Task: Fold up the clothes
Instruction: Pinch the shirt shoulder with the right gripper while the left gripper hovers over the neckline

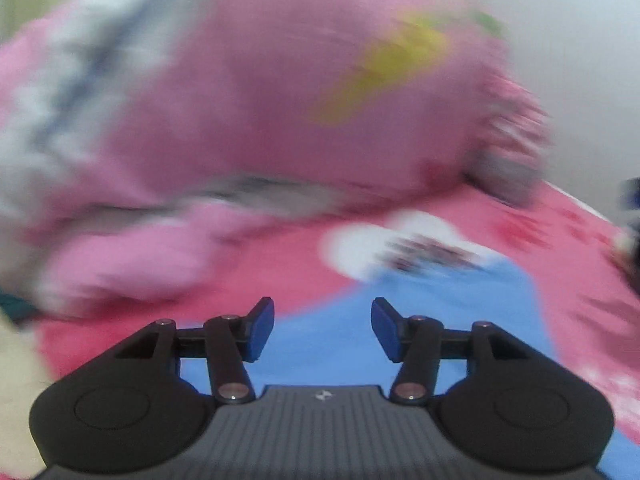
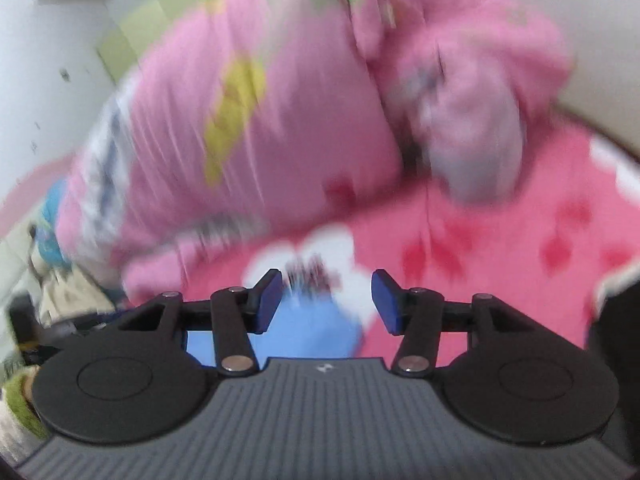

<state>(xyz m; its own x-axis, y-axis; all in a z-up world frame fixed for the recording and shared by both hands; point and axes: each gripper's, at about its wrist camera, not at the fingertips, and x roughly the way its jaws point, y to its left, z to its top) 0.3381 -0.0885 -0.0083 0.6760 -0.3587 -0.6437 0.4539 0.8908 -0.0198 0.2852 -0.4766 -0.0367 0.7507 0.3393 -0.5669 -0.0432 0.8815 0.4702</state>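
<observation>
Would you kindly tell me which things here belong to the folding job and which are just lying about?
Part of the job:
- blue garment lying in front of both grippers
- left gripper, open
- right gripper, open

Just lying about:
- pink quilt bundled behind
- pink patterned bedsheet
- blurred clutter beside the bed

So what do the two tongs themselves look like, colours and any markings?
The left tongs and right tongs look alike: black linkage arms with silver rivets, round black housings on each side, blue pads on the fingertips, and a grey ribbed body with a small white logo. No cables or sleeves show.
</observation>
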